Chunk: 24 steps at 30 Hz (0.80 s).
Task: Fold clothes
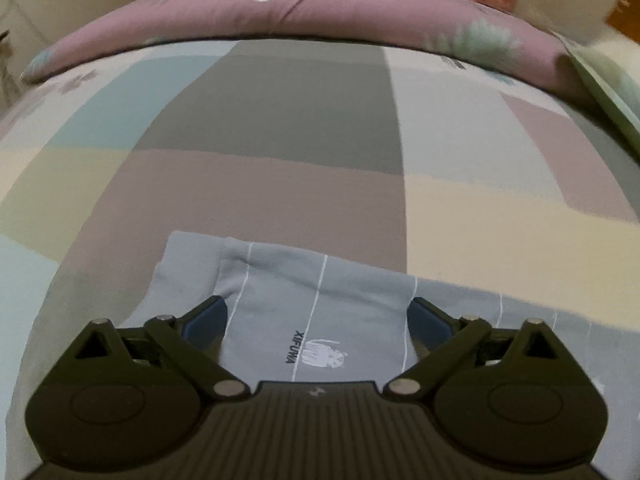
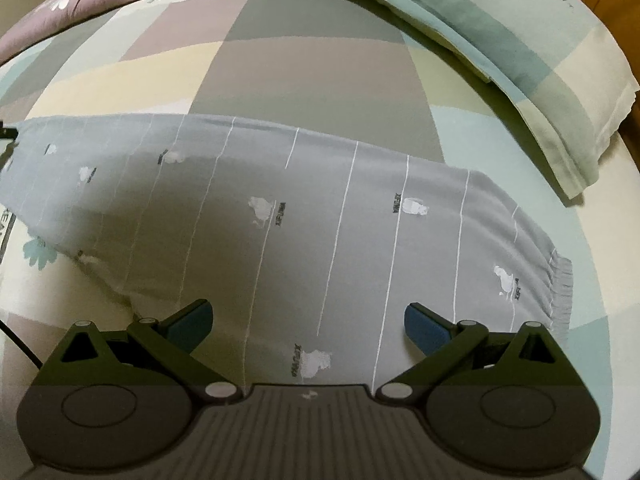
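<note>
A pair of grey trousers [image 2: 280, 216] with thin white stripes and small white prints lies flat on the patchwork bedsheet [image 2: 320, 68]; its elastic waistband [image 2: 560, 288] sits at the right in the right wrist view. My right gripper [image 2: 308, 316] hovers open just over the middle of the trousers, nothing between its blue pads [image 2: 424, 328]. In the left wrist view the leg end of the trousers [image 1: 316, 304] lies under my left gripper [image 1: 318, 312], which is open too, its pads [image 1: 208, 320] astride the cloth's hem area.
A mauve flowered quilt [image 1: 280, 8] runs along the far side of the bed. A green checked pillow [image 2: 520, 40] lies at the right. The bedsheet [image 1: 280, 120] stretches between the trousers and the quilt. A dark cable [image 2: 16, 340] shows at the left edge.
</note>
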Each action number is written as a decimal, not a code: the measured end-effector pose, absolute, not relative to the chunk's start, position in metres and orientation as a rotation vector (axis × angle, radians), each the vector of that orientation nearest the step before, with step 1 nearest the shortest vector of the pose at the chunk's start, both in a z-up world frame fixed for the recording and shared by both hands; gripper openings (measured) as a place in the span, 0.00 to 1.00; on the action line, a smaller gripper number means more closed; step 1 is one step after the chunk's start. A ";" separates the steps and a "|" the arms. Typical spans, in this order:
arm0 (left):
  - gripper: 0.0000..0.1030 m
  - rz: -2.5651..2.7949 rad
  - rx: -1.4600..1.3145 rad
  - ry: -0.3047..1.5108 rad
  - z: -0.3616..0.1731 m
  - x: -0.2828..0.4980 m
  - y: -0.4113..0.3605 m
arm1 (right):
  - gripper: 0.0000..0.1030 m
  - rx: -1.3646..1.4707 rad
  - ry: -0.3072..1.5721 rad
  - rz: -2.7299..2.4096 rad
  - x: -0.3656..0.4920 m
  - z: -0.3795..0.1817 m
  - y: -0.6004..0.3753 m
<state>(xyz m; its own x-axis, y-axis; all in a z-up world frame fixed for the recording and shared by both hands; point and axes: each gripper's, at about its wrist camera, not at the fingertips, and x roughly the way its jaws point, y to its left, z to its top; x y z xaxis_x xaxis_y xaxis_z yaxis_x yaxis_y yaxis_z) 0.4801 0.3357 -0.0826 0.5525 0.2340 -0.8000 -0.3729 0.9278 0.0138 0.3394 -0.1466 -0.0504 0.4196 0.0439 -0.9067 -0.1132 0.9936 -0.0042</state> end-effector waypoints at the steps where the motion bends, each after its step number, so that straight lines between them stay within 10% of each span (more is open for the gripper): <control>1: 0.94 0.353 -0.161 0.920 -0.080 0.479 0.331 | 1.00 -0.064 1.135 0.099 0.339 -0.051 -0.148; 24: 0.94 -0.127 0.114 0.858 -0.033 0.454 0.053 | 1.00 -0.087 1.069 0.201 0.313 -0.062 -0.172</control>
<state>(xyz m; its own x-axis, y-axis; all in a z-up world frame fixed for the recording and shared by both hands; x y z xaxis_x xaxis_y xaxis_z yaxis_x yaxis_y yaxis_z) 0.4541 0.0530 -0.0327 0.6472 -0.0651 -0.7596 0.1570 0.9864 0.0492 0.3129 -0.1724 -0.0624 0.4651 0.1215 -0.8769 -0.2060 0.9782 0.0263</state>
